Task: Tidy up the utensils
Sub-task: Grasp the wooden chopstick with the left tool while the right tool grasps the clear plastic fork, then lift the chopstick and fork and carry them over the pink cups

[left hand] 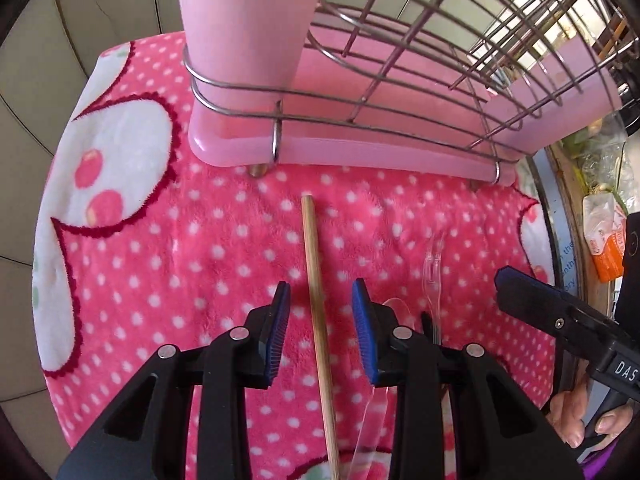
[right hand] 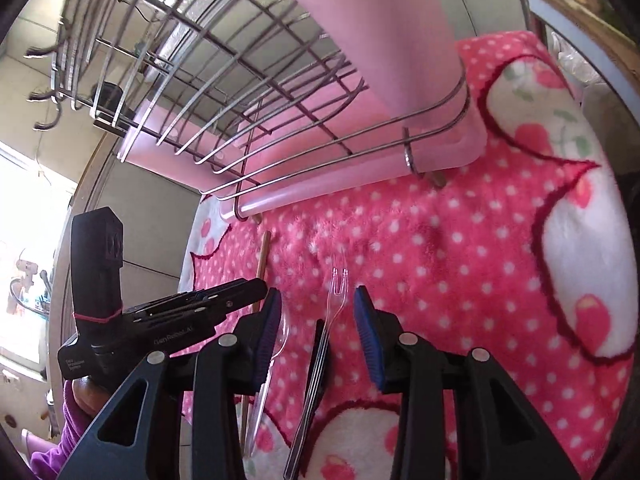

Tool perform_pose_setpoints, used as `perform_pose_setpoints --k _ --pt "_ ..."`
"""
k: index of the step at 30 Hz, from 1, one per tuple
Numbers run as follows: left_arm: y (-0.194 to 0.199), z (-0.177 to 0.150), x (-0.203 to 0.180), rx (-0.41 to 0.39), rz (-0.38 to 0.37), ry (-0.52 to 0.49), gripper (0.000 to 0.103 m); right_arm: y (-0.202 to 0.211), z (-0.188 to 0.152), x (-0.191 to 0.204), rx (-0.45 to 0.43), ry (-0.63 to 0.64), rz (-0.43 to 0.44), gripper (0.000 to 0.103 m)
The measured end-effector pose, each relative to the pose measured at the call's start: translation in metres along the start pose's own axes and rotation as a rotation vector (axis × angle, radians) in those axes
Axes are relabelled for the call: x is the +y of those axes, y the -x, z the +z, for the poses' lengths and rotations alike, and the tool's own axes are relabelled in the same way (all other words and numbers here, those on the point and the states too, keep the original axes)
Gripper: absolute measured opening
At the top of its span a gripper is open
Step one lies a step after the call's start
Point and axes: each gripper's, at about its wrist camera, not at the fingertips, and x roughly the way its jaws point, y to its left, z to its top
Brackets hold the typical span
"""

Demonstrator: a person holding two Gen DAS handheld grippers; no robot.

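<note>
Closest to us, the left gripper [left hand: 320,320] has its jaws parted either side of the wooden chopstick [left hand: 316,288], pads clear of it, so nothing's grabbed yet. The right gripper [right hand: 318,332] is the same deal: spread apart over the clear plastic fork [right hand: 334,300] and a dark metal utensil [right hand: 312,380], gripping neither. A clear spoon [right hand: 276,344] lies just beside them.

Our worry: those three lie so close together that closing the right jaws could pinch two at once or skid off the slick plastic. The thin chopstick might roll on the fluffy polka-dot blanket [left hand: 224,240].

Both grippers tilt steeply downward, side by side. Farther back stands the wire rack [left hand: 420,60] on its pink tray [left hand: 320,152], presumably where everything goes.
</note>
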Motion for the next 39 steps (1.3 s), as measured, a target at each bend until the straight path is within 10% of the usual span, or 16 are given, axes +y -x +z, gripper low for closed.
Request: perform_pose_setpoints --k 3,18,23,39 --pt "-0.008 0.001 0.0 0.015 0.027 -0.002 0.009 -0.011 0.006 0.0 0.024 0.002 -0.014 0.038" --pt "0.027 -0.004 0.032 -0.078 -0.111 0.047 0.006 -0.066 0.023 0.015 0.056 0.091 -0.149 0.039" --pt "0.036 -0.007 0.041 -0.097 -0.122 0.06 0.006 -0.078 0.017 0.024 0.046 0.14 -0.181 0.011" --pt "0.129 -0.041 0.057 -0.371 -0.203 0.057 0.006 0.017 -0.021 0.065 -0.297 0.251 -0.126 0.01"
